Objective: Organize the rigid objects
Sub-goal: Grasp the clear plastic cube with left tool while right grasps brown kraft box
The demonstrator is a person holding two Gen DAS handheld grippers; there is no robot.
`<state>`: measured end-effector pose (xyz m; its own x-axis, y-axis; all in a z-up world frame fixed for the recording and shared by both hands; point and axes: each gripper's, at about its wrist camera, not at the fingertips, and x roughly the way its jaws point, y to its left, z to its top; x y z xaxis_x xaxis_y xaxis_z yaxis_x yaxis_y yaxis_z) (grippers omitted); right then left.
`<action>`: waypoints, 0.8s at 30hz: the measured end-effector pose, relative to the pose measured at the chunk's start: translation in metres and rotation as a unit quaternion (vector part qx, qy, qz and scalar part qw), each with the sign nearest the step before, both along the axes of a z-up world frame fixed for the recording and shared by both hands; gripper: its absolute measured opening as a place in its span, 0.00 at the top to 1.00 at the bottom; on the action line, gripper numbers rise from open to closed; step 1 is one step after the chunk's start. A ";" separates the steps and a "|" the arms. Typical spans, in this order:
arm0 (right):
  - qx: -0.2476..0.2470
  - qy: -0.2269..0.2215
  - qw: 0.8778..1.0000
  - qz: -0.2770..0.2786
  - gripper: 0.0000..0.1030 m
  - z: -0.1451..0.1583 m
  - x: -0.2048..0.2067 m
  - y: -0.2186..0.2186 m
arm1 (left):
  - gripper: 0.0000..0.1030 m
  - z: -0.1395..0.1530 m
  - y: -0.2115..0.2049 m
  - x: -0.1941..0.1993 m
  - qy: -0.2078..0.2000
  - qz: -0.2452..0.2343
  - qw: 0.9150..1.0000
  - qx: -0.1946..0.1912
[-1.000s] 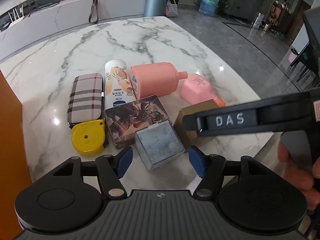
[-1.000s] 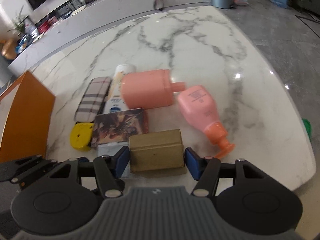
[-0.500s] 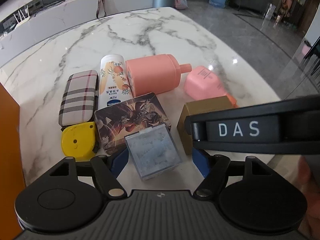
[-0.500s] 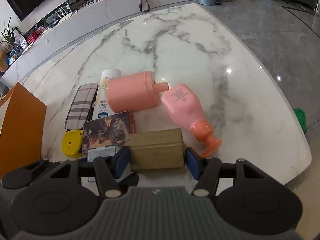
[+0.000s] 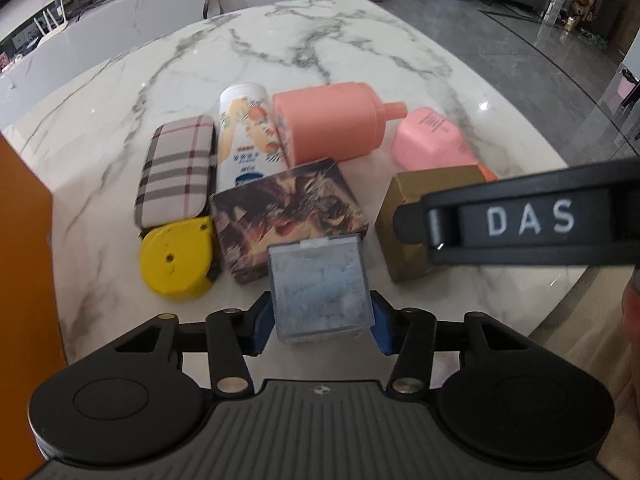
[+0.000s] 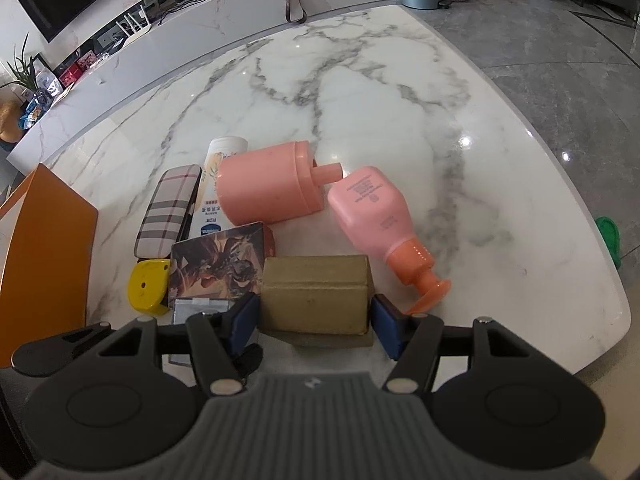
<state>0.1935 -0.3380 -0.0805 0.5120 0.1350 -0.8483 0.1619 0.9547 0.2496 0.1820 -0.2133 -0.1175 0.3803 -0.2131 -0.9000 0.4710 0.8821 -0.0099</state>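
Left tongs (image 5: 320, 320) have just been closing, pads now clamping the clear box (image 5: 320, 286) near the surface's (image 5: 280, 60) front edge; right tongs (image 6: 316, 316) pinch the gold box (image 6: 316, 294) beside it, ready for sorting.

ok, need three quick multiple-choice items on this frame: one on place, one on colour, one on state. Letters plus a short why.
1. What lies directly left of the picture box?
A. pump bottle
B. yellow tape measure
C. gold box

2. Colour of the pump bottle's pump head?
A. orange
B. white
C. green

3. What sits between the left hand-held gripper's fingers?
A. nothing
B. plaid case
C. clear plastic box

Key: B, the tape measure sits beside the picture box's left edge; A, the pump head is orange on a pink body; C, the jaws have just been closing and both blue pads now meet the clear box's sides.
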 end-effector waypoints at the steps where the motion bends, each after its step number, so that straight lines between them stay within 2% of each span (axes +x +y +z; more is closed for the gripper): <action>1: 0.001 0.000 1.000 0.001 0.39 0.000 0.000 0.000 | 0.43 0.000 0.002 -0.001 0.002 0.003 1.000 0.003; 5: 0.006 0.000 1.000 0.005 0.39 0.000 -0.001 -0.001 | 0.40 0.001 0.008 -0.005 -0.003 0.009 1.000 0.017; 7: 0.011 0.001 1.000 0.006 0.39 0.000 -0.001 -0.002 | 0.28 0.003 0.009 -0.008 -0.016 0.007 1.000 0.014; 10: 0.022 0.001 1.000 0.000 0.39 0.000 -0.001 -0.005 | 0.17 0.008 0.011 -0.011 -0.027 0.002 1.000 -0.013; 14: 0.039 0.007 0.999 -0.008 0.38 -0.002 0.000 -0.009 | 0.16 0.005 0.008 -0.006 -0.026 0.011 1.000 -0.014; 17: 0.042 0.011 0.999 -0.010 0.38 -0.004 0.001 -0.009 | 0.24 0.001 0.006 0.001 -0.019 0.025 0.999 -0.023; 20: 0.039 0.013 0.999 -0.007 0.37 -0.005 0.002 -0.008 | 0.32 -0.001 0.002 -0.001 -0.024 0.014 1.000 0.006; 22: 0.038 0.015 0.999 -0.005 0.37 -0.006 0.002 -0.008 | 0.45 -0.001 0.005 -0.004 -0.024 0.011 1.000 0.002; 24: 0.037 0.018 0.999 -0.004 0.36 -0.008 0.004 -0.008 | 0.50 -0.001 0.009 -0.003 -0.018 0.017 1.000 -0.010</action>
<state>0.1977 -0.3461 -0.0886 0.4824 0.1944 -0.8541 0.1802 0.9322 0.3140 0.1789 -0.2040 -0.1183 0.4188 -0.2173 -0.8817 0.4410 0.8974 -0.0117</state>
